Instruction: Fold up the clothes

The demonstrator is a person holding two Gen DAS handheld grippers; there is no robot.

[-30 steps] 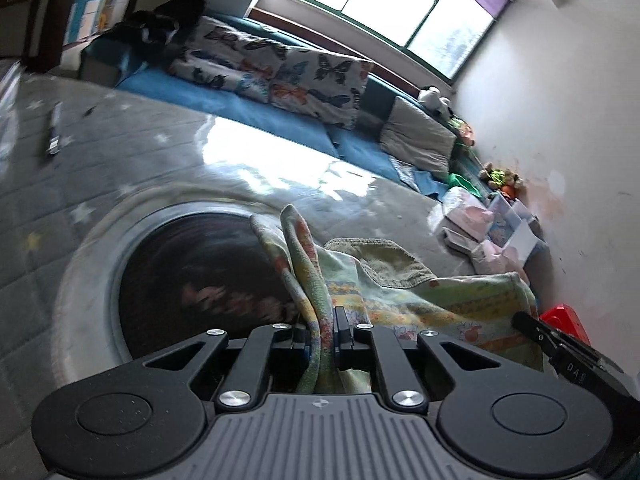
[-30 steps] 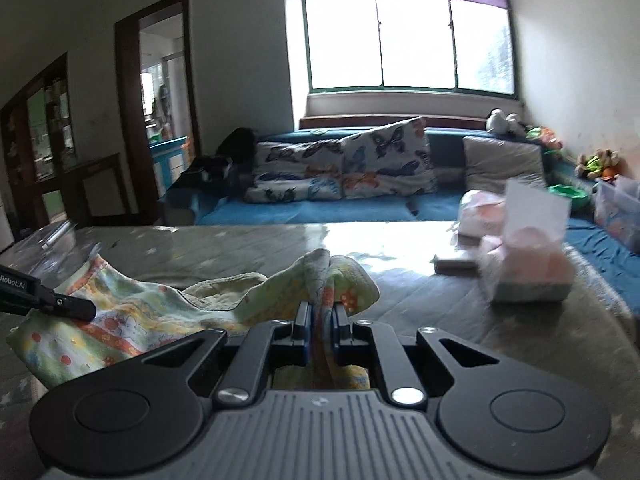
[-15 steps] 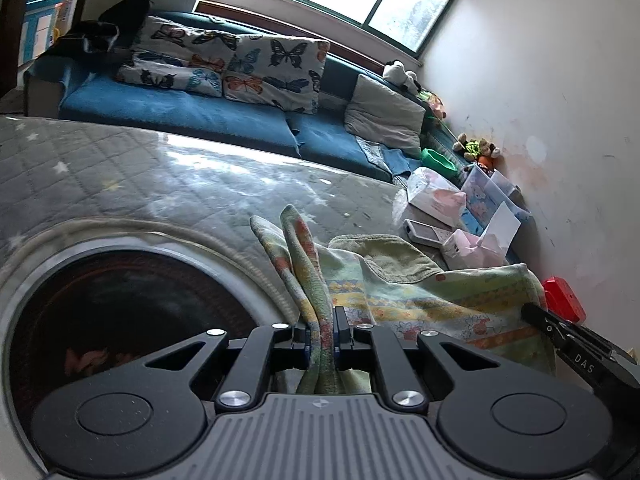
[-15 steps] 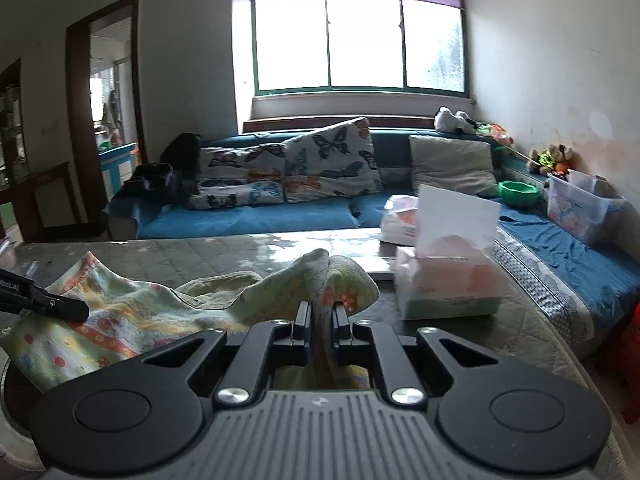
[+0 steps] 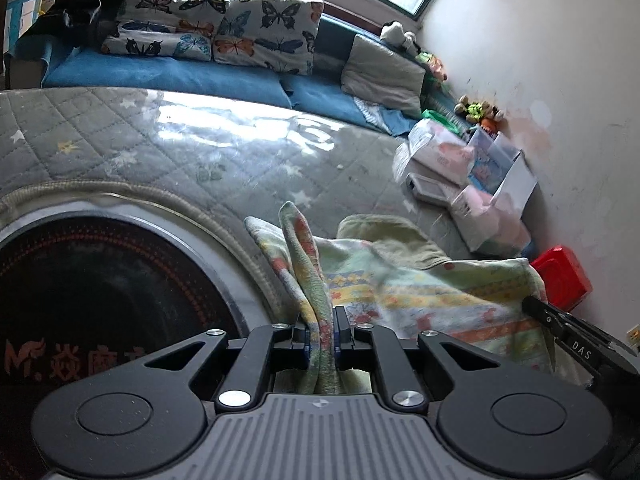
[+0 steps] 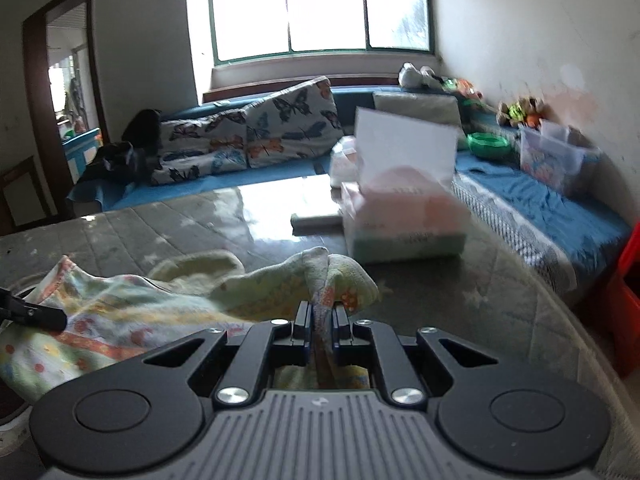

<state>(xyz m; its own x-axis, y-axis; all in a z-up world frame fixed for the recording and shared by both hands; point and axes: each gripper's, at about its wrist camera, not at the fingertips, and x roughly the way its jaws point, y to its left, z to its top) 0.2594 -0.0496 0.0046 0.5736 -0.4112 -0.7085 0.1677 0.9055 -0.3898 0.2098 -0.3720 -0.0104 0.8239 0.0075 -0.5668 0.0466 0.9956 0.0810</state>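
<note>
A pale green and yellow printed garment (image 5: 404,292) lies bunched on the grey quilted table cover (image 5: 180,148). My left gripper (image 5: 320,328) pinches a folded edge of it; the jaws are opening slightly, with the cloth still pressed between the pads. My right gripper (image 6: 320,320) is shut on another bunched edge of the same garment (image 6: 132,308). In the left wrist view the right gripper's black finger (image 5: 538,307) shows at the garment's right edge. The right wrist view has the left gripper's finger (image 6: 40,316) at its left edge.
A black round plate (image 5: 100,300) is set into the table left of the garment. Pink tissue boxes (image 6: 400,220) stand just beyond it. A red bin (image 5: 562,276) sits off the table's right edge. A blue sofa with butterfly pillows (image 5: 240,40) runs behind.
Both grippers have carried the garment sideways and a little lower over the table. The tissue box now looms closer in the right wrist view; the black plate fills more of the left one.
</note>
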